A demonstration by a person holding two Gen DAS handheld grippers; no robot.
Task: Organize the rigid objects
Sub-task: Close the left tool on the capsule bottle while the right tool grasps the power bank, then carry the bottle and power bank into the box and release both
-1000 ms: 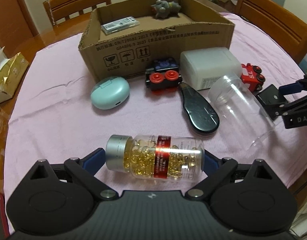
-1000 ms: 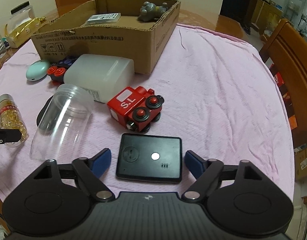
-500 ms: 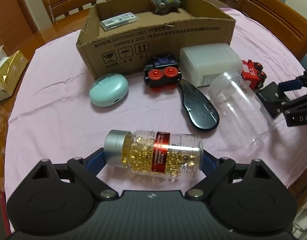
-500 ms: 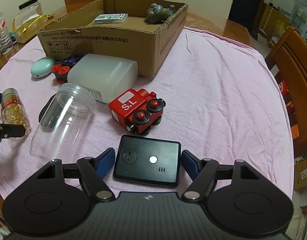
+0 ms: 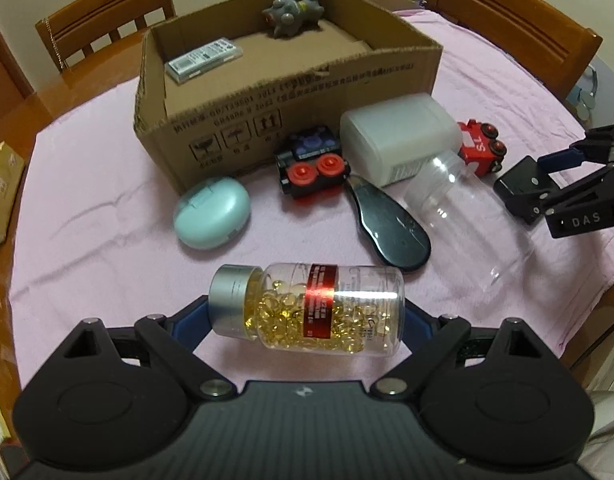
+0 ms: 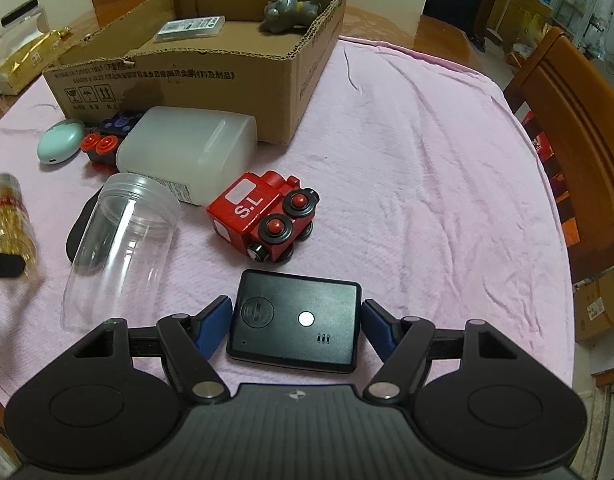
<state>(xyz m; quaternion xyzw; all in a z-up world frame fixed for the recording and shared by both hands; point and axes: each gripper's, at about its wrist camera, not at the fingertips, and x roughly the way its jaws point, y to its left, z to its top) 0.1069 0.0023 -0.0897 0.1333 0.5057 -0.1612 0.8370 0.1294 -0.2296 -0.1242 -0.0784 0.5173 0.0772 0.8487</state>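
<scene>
Jaws of the left gripper (image 5: 306,312) clamp the capsule bottle (image 5: 307,310) end to end, raised above the pink cloth (image 5: 99,232). Right gripper (image 6: 297,322) jaws bracket the black device (image 6: 295,320) on the cloth; contact is indeterminate. Beyond sits the cardboard box (image 5: 291,92).

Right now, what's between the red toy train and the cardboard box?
Right wrist view: the translucent white plastic container lies on its side between the red toy train and the cardboard box, close to both.
</scene>
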